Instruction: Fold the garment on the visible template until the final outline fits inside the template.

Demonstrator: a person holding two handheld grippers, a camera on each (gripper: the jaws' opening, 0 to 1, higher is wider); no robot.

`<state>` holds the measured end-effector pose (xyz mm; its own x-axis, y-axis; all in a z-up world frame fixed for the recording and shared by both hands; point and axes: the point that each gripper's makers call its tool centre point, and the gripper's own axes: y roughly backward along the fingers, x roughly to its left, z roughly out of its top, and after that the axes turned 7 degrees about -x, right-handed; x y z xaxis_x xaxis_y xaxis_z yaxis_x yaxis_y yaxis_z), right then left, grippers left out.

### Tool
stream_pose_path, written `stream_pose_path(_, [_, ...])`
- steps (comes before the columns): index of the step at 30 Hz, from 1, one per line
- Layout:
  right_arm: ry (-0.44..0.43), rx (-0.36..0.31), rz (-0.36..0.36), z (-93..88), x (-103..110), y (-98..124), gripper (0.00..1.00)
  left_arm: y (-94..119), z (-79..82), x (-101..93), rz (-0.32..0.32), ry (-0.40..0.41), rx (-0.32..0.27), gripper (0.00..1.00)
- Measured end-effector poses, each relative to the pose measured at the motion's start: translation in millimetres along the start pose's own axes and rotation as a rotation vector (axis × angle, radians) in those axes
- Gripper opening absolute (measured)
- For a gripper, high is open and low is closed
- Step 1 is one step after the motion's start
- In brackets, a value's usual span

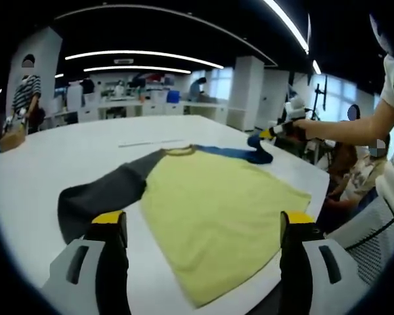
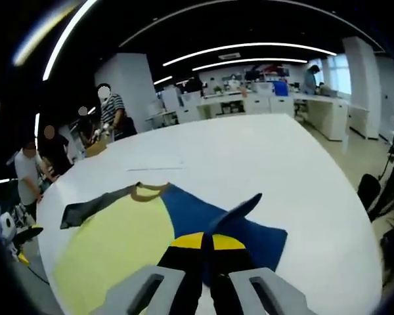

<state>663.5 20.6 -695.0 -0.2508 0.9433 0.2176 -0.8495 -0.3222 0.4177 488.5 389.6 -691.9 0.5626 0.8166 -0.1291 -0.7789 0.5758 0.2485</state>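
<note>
A shirt with a pale yellow body (image 1: pixel 213 210) lies flat on the white table (image 1: pixel 65 154). Its dark grey sleeve (image 1: pixel 98 197) stretches toward my left jaw. My left gripper (image 1: pixel 202 220) is open, its yellow-tipped jaws astride the shirt's near part with nothing between them. At the far side my right gripper (image 1: pixel 268 134) pinches the blue sleeve (image 1: pixel 240 153) and lifts its end. In the right gripper view the right gripper (image 2: pixel 208 241) is shut on the blue sleeve (image 2: pixel 197 213), a fold of which rises above the tips. The yellow body (image 2: pixel 108 252) and grey sleeve (image 2: pixel 92 207) lie to the left.
A thin pale line (image 1: pixel 151 142) marks the table beyond the collar, and it shows in the right gripper view too (image 2: pixel 154 168). People stand along the table's left edge (image 2: pixel 33 170). Desks and pillars fill the room behind.
</note>
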Motion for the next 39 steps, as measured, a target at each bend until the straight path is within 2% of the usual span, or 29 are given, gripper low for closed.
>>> stream_pose_path(12, [0.003,0.015,0.04,-1.8,23,-13,0.0,-6,1.8,-6.8,-0.015,0.007,-0.01,0.94])
stream_pose_path(39, [-0.002,0.007,0.108,13.2,74,-43,0.0,-5,-2.3,-9.4,-0.026,0.005,0.005,0.94])
